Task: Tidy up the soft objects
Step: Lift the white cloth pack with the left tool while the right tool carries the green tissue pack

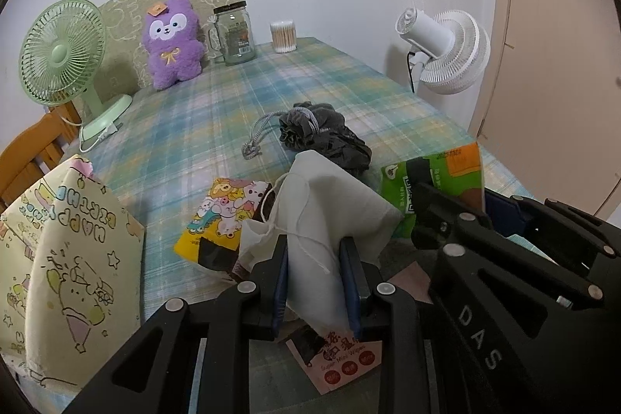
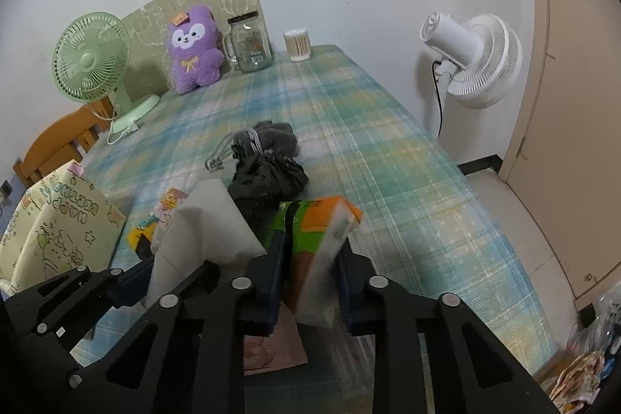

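1. The tablecloth (image 1: pixel 240 92) is plaid in blue, green, yellow and white.
2. The plush toy (image 1: pixel 172 43) at the far edge is purple with a white face.
3. The left fan (image 1: pixel 62 51) is pale green, the right fan (image 1: pixel 446 51) white.
4. The drawstring pouch (image 1: pixel 330 212) is white, the mesh sponge (image 1: pixel 322 132) dark grey.
5. The tissue pack (image 2: pixel 322 239) is green, orange and white.

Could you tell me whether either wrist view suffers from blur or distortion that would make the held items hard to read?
Left wrist view: sharp; the white drawstring pouch in the left gripper is crisp, though fisheye bends the wall and door edge. Right wrist view: the green and orange tissue pack in the right gripper is smeared by motion blur, its print unreadable; dark vignette in the corners of both.
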Available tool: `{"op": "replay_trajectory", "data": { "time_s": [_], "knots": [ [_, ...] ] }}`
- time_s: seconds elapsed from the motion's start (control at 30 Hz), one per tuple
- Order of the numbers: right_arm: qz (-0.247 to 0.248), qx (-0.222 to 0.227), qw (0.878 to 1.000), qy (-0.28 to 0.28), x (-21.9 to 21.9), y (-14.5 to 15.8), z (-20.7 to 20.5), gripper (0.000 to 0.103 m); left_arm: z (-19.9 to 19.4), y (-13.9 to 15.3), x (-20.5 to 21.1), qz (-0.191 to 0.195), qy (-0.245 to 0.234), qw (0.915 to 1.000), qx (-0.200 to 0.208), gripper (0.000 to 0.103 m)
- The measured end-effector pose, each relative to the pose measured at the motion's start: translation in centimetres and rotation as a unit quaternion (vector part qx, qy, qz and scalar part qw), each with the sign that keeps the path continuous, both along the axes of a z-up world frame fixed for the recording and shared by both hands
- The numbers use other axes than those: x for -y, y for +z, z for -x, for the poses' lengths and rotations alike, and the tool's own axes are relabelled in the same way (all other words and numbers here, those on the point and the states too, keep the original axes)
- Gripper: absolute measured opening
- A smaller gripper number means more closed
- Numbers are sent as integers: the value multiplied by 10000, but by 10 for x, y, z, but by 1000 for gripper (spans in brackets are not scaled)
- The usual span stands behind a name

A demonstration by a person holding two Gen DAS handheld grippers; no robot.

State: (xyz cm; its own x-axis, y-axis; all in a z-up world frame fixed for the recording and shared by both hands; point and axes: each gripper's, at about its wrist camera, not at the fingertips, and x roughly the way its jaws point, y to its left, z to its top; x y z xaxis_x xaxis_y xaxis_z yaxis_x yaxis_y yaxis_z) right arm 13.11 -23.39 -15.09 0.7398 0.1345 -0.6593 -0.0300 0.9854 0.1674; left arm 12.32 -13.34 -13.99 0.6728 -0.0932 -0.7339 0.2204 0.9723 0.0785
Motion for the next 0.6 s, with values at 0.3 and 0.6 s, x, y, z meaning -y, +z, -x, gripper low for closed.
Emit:
{"op": "replay_trajectory", "data": {
  "time_s": [0.3, 0.6],
  "knots": [
    [89, 239, 9997, -62, -3, 22, 12, 22, 10, 17, -5, 229, -38, 9996, 132, 24],
    [232, 474, 9985, -175, -6, 48, 24, 22, 18, 38, -9, 384, -55, 9988, 308, 24]
  ]
}}
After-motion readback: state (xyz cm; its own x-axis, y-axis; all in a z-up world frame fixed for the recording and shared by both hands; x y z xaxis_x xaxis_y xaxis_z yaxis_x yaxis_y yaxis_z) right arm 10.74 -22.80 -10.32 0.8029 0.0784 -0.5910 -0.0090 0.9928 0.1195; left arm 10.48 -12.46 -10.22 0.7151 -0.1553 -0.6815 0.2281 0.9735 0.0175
